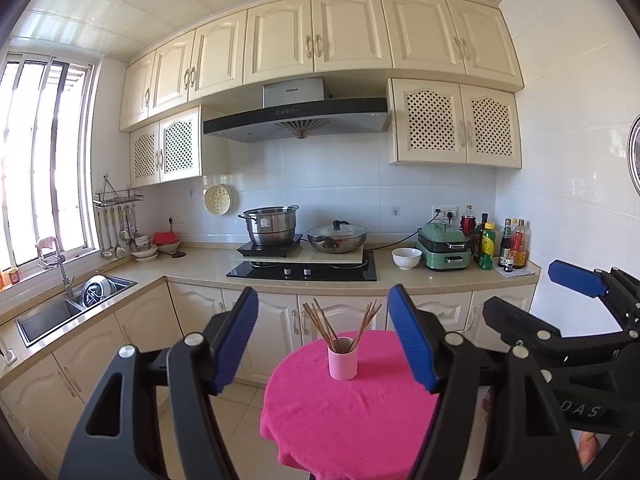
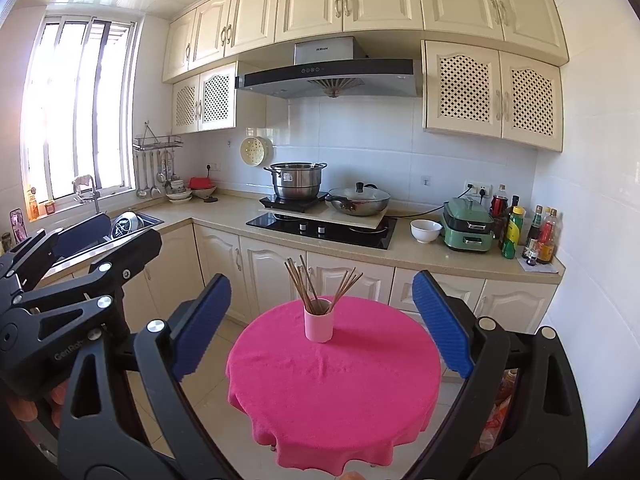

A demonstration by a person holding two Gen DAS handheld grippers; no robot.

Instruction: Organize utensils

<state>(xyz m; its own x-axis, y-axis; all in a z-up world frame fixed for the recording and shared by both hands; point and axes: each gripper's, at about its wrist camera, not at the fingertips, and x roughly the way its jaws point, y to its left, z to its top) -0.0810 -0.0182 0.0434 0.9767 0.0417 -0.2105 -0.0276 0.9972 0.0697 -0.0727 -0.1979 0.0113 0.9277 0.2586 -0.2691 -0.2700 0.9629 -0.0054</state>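
1. On the pink-draped desk (image 2: 332, 380), toward its far side, a pink cup (image 2: 318, 325) holds chopsticks (image 2: 320, 284), near upright and fanned outward.
2. Cup lies dead ahead of the left gripper (image 1: 323, 338) and the right gripper (image 2: 322, 322), well apart from both.
3. Both jaws are spread wide, empty, held level; neither is judged clearly nearer.

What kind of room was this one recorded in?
A home kitchen, most likely: a hob with a pot under a range hood, a sink by the window, and wall cabinets.
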